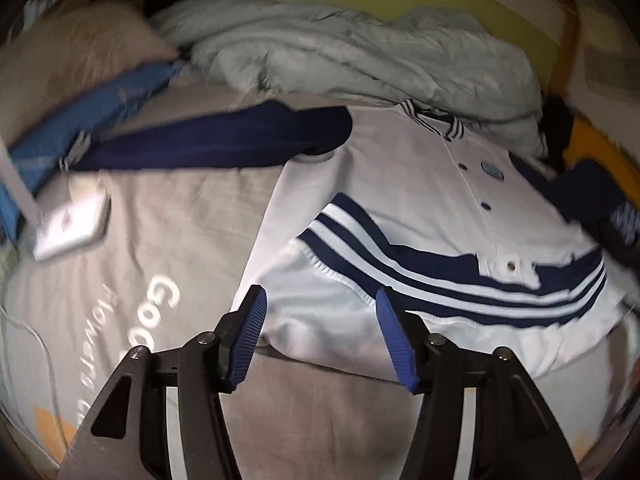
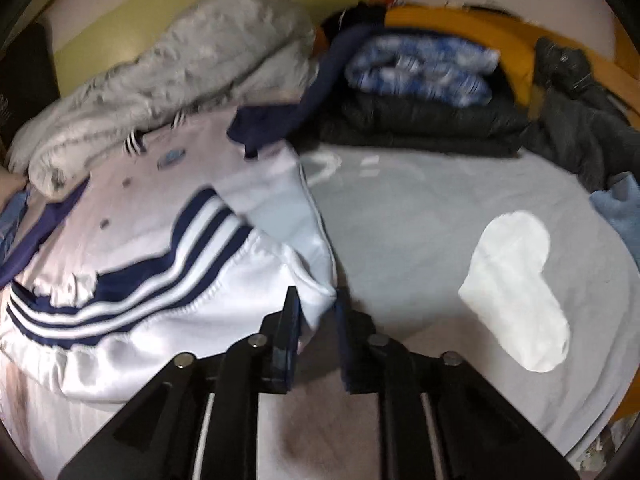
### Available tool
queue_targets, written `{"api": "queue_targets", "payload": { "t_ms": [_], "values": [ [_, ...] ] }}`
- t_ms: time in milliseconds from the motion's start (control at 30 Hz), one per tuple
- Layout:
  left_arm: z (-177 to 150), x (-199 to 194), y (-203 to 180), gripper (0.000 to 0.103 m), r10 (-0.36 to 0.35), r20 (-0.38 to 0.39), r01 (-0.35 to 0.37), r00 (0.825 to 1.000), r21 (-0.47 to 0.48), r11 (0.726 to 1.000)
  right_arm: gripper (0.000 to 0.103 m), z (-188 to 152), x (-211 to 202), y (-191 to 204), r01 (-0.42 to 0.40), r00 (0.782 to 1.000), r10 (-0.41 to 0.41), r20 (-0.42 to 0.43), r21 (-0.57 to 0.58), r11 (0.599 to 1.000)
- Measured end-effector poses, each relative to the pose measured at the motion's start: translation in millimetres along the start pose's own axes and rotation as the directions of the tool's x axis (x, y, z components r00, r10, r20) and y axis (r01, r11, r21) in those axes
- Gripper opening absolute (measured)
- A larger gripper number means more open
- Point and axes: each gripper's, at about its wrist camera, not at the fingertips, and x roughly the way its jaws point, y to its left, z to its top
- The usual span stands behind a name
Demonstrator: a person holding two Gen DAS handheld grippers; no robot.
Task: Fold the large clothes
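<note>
1. Writing: white print on the grey bedsheet (image 1: 192, 216) reads "Goo…", with a smaller line under it too blurred to read.
2. White jacket (image 1: 400, 184), navy sleeves and navy-white hem stripes, lies on the bedsheet, its bottom hem folded up over the snap front; round blue chest badge (image 1: 491, 169) unreadable.
3. Left gripper (image 1: 320, 304) is angled down over the jacket's near folded edge, jaws apart, nothing pinched.
4. Right gripper (image 2: 316, 300) is angled down at the jacket's right corner, jaws narrow; cloth sits between them, probably pinched, though blur hides contact.
5. White sock (image 2: 516, 288) lies apart on the right.
</note>
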Motion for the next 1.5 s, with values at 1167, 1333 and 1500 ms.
{"api": "queue_targets", "payload": {
  "t_ms": [1167,1333,1500],
  "values": [
    [-67.8,36.7,-115.0,0.103,0.014,-0.081,0.031,0.997,0.533,0.845,0.1,-94.5,-4.0,152.6,0.0,0.997,0.054,0.051,-0.725,0.689],
    [-54.5,56.7,-92.4,0.103,0.116,-0.007,-0.102,0.993,0.43,0.897,0.1,-77.8,11.5,141.5,0.106,0.993,-0.041,0.113,-0.664,0.74],
    [-40.0,70.2,-54.9,0.038,0.189,0.001,-0.181,0.982,0.285,0.941,0.059,-61.6,23.6,122.5,0.203,0.978,-0.135,0.157,-0.596,0.777]
  ]
}}
